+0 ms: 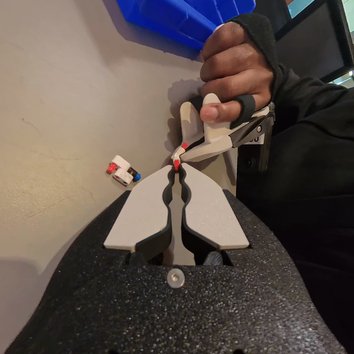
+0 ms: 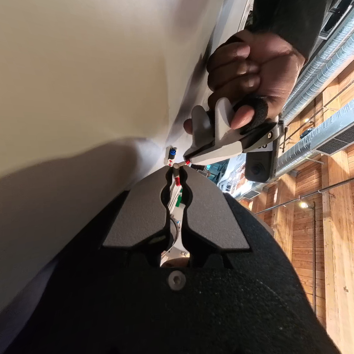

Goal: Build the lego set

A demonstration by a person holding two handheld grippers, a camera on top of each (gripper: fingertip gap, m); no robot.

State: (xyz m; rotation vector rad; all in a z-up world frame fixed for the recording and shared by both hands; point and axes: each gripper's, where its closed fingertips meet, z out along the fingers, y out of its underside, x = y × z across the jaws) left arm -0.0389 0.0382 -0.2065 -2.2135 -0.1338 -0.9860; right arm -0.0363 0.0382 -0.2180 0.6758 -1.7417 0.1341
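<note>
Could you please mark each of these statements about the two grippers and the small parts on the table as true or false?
1. Both grippers grip the same small white angled connector that has red pins. True.
2. The left gripper pinches a red pin at its fingertips. True.
3. The cluster of white, red, black and blue parts is held in the right gripper. False: it lies on the beige table, apart from both grippers.
4. The bin at the top of the left wrist view is green. False: it is blue.
5. A hand holds the right gripper's handle. True.
</note>
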